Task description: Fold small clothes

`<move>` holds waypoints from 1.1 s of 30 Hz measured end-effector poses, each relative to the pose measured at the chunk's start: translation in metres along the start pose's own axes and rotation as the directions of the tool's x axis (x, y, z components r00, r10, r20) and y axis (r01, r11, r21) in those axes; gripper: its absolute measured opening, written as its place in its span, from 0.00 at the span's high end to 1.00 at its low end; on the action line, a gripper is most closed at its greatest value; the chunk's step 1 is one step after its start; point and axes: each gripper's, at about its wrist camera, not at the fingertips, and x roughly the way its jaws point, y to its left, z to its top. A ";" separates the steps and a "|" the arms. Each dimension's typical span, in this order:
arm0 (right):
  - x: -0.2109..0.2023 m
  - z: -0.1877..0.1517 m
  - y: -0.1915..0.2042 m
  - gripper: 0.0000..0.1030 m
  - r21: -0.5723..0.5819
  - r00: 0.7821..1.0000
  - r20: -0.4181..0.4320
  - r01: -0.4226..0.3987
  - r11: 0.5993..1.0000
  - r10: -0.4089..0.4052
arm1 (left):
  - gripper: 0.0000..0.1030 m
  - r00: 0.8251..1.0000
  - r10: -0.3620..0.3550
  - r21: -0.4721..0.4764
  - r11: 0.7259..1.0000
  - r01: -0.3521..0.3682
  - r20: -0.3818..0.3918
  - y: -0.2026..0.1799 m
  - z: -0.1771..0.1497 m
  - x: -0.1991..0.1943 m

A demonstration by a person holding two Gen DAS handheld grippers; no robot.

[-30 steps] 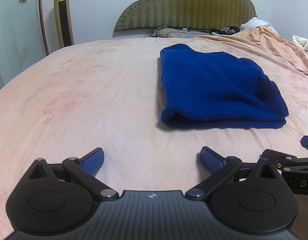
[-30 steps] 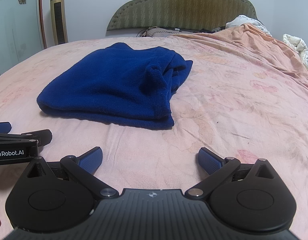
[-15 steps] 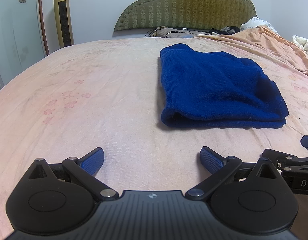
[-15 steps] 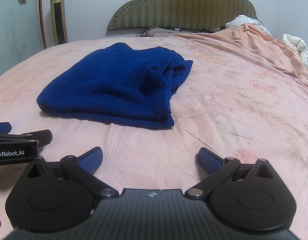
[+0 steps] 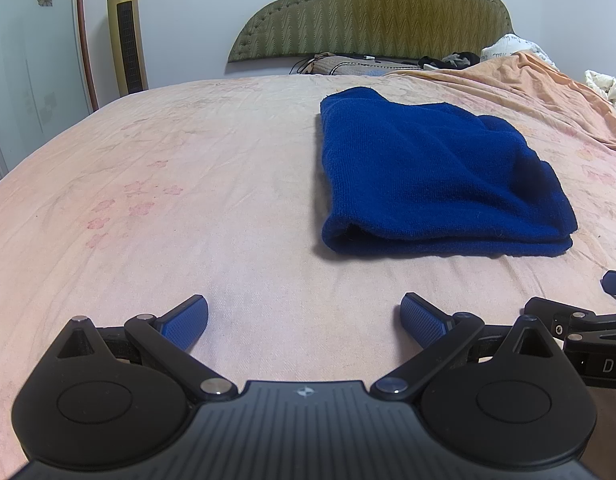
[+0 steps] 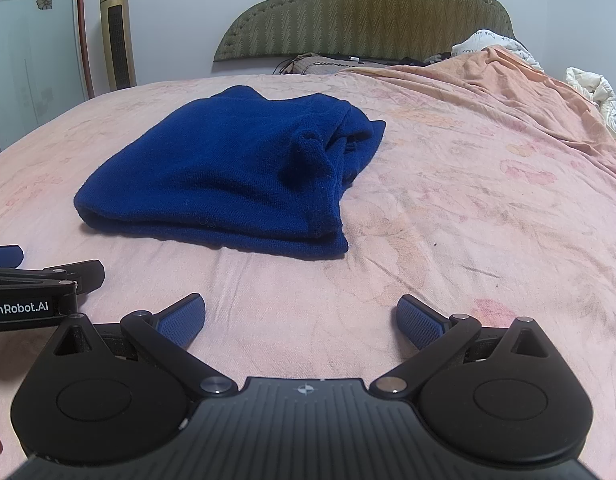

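Note:
A dark blue knit garment point(image 5: 432, 176) lies folded into a thick rectangle on the pink bed sheet point(image 5: 188, 200). It also shows in the right wrist view point(image 6: 236, 176), with a bunched edge on its right side. My left gripper point(image 5: 304, 316) is open and empty, low over the sheet, in front of and left of the garment. My right gripper point(image 6: 300, 314) is open and empty, in front of and right of it. Each gripper shows at the edge of the other's view.
A green padded headboard point(image 5: 372, 8) stands at the far end with pillows and clutter below it. An orange blanket point(image 6: 508, 80) is heaped at the right. A gold tower fan point(image 5: 126, 28) stands by the left wall.

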 end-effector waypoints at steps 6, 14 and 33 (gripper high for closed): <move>0.000 0.000 0.000 0.00 0.000 1.000 0.000 0.000 1.000 0.000 | 0.00 1.000 0.000 0.000 1.000 0.000 0.000 0.000 0.000 0.000; -0.001 0.000 -0.001 0.00 -0.002 1.000 -0.001 0.002 1.000 -0.002 | 0.00 1.000 0.003 0.006 1.000 -0.003 -0.003 -0.001 0.000 0.000; -0.010 -0.002 -0.005 0.01 0.028 1.000 0.026 0.007 1.000 -0.008 | 0.00 1.000 -0.005 -0.017 1.000 0.005 -0.013 0.008 0.002 -0.010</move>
